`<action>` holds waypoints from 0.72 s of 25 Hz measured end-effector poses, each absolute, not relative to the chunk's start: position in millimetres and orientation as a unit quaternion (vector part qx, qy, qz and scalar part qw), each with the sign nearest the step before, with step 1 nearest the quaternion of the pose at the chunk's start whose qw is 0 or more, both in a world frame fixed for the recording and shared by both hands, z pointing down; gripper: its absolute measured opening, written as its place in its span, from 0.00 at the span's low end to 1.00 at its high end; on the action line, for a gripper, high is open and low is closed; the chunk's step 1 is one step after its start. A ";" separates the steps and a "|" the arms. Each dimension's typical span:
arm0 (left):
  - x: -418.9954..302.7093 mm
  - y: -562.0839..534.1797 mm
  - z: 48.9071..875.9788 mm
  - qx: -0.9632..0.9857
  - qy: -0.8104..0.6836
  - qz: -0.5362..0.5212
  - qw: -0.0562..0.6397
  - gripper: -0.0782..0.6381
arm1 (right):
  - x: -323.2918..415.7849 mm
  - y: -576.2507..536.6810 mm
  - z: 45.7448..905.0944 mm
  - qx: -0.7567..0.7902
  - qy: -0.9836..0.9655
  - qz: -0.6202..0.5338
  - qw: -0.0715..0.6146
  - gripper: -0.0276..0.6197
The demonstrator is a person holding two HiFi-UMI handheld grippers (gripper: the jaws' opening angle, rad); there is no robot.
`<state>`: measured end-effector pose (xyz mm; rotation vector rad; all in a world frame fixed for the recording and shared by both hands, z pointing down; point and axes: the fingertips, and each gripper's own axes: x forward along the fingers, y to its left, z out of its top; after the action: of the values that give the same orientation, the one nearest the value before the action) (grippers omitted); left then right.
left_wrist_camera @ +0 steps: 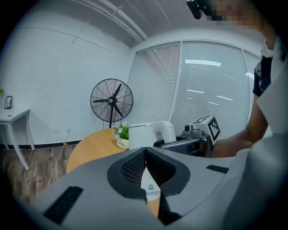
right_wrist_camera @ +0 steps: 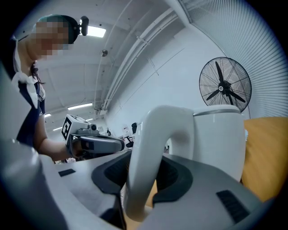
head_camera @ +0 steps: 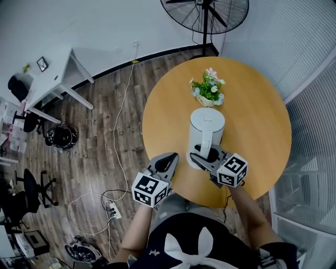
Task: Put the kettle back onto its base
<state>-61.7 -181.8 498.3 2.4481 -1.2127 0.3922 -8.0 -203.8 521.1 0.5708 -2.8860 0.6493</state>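
Note:
A white kettle [head_camera: 206, 126] stands upright near the middle of the round wooden table [head_camera: 257, 121]. It shows in the left gripper view [left_wrist_camera: 144, 134] and fills the right gripper view [right_wrist_camera: 220, 139]. My right gripper [head_camera: 207, 155] is shut on the kettle's curved handle [right_wrist_camera: 153, 152], with a pad on each side. I cannot make out the base under the kettle. My left gripper [head_camera: 167, 160] hovers at the table's near left edge, left of the kettle and apart from it. Its jaws [left_wrist_camera: 146, 150] meet at the tips with nothing between them.
A small pot of flowers [head_camera: 208, 90] sits on the table just behind the kettle. A standing fan [head_camera: 205, 13] is on the floor beyond the table. A white desk [head_camera: 50, 79] stands far left, and a power strip with cables [head_camera: 113, 210] lies on the wooden floor.

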 end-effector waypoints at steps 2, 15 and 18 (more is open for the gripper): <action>-61.1 -179.9 500.7 0.871 -0.430 0.140 0.191 0.14 | -9.2 -200.6 522.9 0.189 -0.957 0.211 0.064 0.27; -54.2 -178.4 504.0 0.872 -0.426 0.141 0.195 0.14 | -10.6 -177.7 532.8 0.186 -0.962 0.185 0.077 0.27; -53.3 -175.7 504.8 0.872 -0.426 0.141 0.196 0.14 | -9.0 -172.2 535.4 0.186 -0.962 0.184 0.082 0.27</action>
<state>-53.3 -175.7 504.8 2.4425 -1.1945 0.3946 -9.0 -172.2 535.4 0.5564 -2.8723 0.5486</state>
